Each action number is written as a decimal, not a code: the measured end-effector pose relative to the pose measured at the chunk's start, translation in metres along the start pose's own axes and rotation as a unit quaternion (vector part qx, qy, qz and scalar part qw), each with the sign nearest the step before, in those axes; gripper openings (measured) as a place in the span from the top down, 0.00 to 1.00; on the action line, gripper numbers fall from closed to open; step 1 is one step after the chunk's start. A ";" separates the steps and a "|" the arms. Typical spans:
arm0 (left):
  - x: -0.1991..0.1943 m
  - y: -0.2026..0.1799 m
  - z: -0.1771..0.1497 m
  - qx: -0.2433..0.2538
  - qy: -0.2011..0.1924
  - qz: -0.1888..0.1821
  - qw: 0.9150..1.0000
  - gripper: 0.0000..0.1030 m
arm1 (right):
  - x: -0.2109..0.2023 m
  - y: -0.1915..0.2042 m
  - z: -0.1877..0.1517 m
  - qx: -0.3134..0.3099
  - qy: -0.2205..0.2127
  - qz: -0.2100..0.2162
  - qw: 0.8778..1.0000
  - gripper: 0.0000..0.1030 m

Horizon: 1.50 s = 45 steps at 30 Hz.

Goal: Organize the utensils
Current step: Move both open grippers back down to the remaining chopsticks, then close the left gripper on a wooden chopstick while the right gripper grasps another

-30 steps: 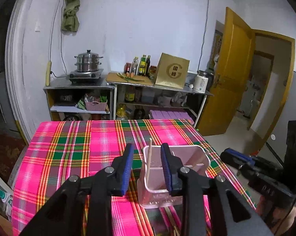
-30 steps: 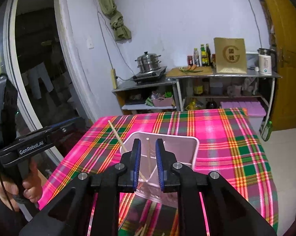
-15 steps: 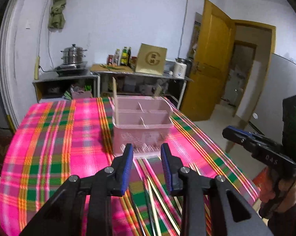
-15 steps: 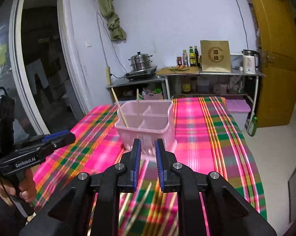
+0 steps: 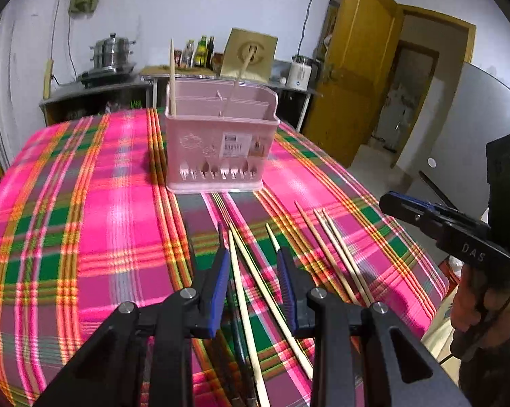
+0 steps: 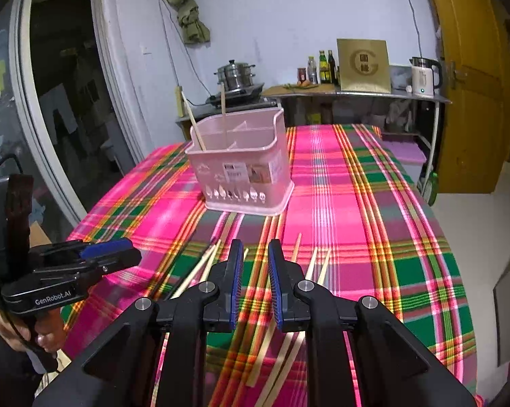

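Your left gripper [image 5: 253,257] hangs low with its jaws apart, gripping nothing. Your right gripper [image 6: 254,254] sits level beside it, jaws narrowly parted and likewise empty.

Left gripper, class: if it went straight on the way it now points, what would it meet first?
Probably the chopsticks on the tablecloth, between the open left gripper fingers; farther along stands the pink utensil holder. Depth is uncertain.

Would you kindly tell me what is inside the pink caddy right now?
Two chopsticks stand inside the caddy, their tops poking above the rim, and dividers split it into compartments. Its walls hide the chopsticks' lower ends and the bottom.
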<state>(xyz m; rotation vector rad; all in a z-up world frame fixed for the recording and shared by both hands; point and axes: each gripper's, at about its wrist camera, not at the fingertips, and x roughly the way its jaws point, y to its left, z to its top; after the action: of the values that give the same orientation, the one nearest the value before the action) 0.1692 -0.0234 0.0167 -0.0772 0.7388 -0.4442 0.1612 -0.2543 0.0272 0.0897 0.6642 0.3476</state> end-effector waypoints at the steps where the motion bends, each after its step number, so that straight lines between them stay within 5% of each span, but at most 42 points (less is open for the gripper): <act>1: 0.004 -0.001 -0.002 0.000 0.005 -0.001 1.000 0.71 | 0.001 0.001 -0.002 0.000 0.002 0.000 1.000 0.85; 12: 0.052 0.001 -0.010 0.008 0.065 0.002 0.998 0.79 | 0.030 -0.009 -0.012 0.004 0.034 -0.008 0.999 0.85; 45: 0.093 0.004 0.003 0.017 0.113 0.035 0.993 0.83 | 0.097 -0.020 -0.004 -0.004 0.106 -0.043 0.993 0.85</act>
<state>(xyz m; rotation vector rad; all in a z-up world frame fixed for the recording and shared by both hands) 0.2329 -0.0587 -0.0410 0.0316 0.9527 -0.4012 0.2354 -0.2401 -0.0373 0.0154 0.8742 0.2784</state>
